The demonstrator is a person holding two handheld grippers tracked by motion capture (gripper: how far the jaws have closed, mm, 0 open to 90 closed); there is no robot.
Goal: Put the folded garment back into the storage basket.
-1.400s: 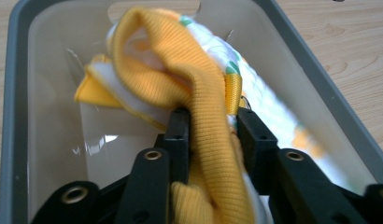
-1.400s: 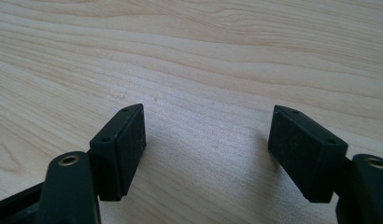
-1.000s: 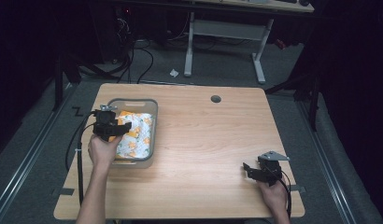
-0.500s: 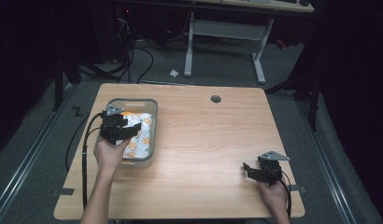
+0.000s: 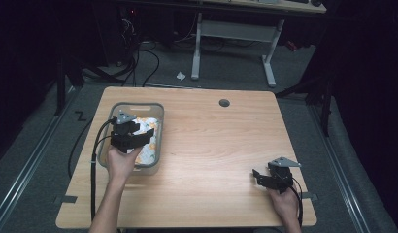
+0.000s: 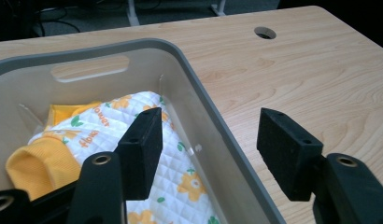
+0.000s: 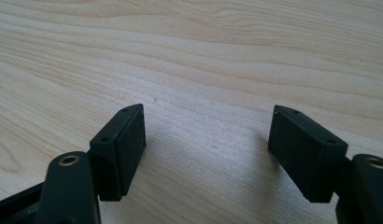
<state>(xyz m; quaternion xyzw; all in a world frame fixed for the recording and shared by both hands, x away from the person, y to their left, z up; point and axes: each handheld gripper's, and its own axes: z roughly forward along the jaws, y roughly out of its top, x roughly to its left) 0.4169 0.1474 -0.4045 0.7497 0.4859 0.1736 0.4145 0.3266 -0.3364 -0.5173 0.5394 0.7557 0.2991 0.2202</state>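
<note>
While left tool (image 5: 139, 137) gapes astride bin (image 5: 156, 109) wall, right tool (image 5: 261, 178) open, low on table (image 5: 211, 145)

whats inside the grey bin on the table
The grey bin holds a white quilted cloth with orange flowers and a yellow-orange fabric piece. Anything beneath them is covered.

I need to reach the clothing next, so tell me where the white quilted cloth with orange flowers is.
In the high view, the white quilted cloth with orange flowers lies inside the grey plastic bin on the table's left side, beneath the left claw, beside a yellow garment.
</note>
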